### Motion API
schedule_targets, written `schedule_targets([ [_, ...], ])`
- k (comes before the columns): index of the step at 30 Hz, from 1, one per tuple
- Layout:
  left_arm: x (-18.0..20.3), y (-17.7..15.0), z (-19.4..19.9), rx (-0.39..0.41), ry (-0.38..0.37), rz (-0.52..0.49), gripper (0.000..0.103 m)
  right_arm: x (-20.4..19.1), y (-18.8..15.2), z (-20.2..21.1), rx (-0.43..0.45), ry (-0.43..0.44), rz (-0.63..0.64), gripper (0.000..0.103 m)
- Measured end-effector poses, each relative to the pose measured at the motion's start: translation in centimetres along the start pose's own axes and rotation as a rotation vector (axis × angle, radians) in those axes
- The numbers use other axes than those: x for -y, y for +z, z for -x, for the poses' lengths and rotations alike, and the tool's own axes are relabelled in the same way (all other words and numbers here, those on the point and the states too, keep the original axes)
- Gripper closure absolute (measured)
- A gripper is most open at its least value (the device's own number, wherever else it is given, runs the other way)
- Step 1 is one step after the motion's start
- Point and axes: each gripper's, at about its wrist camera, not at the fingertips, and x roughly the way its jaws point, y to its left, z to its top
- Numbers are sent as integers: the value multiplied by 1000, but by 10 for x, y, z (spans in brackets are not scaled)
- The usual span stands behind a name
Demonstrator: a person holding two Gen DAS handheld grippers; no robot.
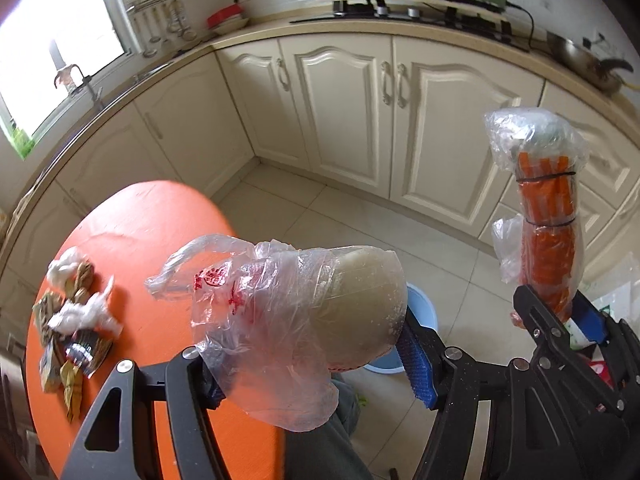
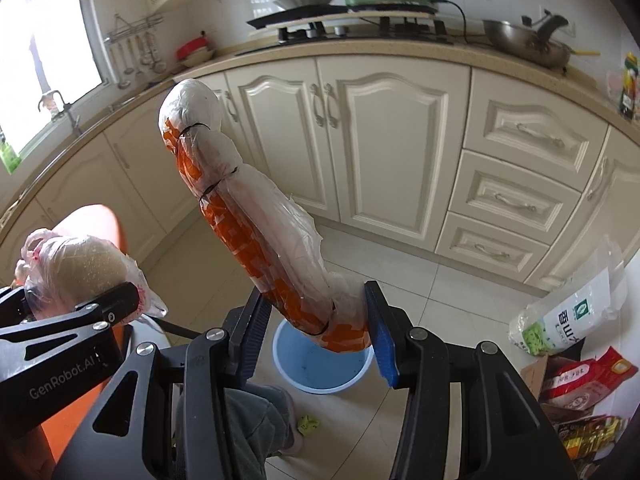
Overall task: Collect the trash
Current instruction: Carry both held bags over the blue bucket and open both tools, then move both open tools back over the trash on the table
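My left gripper (image 1: pixel 308 364) is shut on a round pale lump wrapped in a clear plastic bag with red print (image 1: pixel 320 304); the same bagged lump (image 2: pixel 76 276) shows at the left of the right wrist view. My right gripper (image 2: pixel 316 332) is shut on the lower end of a long orange bundle in clear plastic, tied with black bands (image 2: pixel 256 232); that bundle (image 1: pixel 548 216) stands upright at the right of the left wrist view. A light blue bin (image 2: pixel 320 364) stands on the floor tiles right below the bundle. More scraps of trash (image 1: pixel 72 320) lie on the orange table (image 1: pixel 160 240).
Cream kitchen cabinets (image 2: pixel 360 140) and a counter with stove and pans run along the back. Food packages (image 2: pixel 572 320) are piled at the right. A person's grey trouser leg (image 2: pixel 248 432) is beside the bin, and a small green wrapper (image 2: pixel 308 424) lies on the floor.
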Motion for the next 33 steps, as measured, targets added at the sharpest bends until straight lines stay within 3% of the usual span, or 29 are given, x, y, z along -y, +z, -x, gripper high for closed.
schedule_targets([
  [10,51,46,-72,-43,-32,-106,32,39,7,-39,-64,-53,-70,55],
  [12,51,50,-79,-62,-44,-116,23,43,7,-42,-68,-60,-79,55],
  [18,47,64,-107,-101,-38,-114,22,47,5,-44,-80,-67,-87,55],
  [28,37,80,-123,-104,-46,-83,20,39,7,-45,-92,-61,-74,55],
  [33,28,71,-109,-93,-9,-78,20,31,11,-50,-99,-44,-56,55],
])
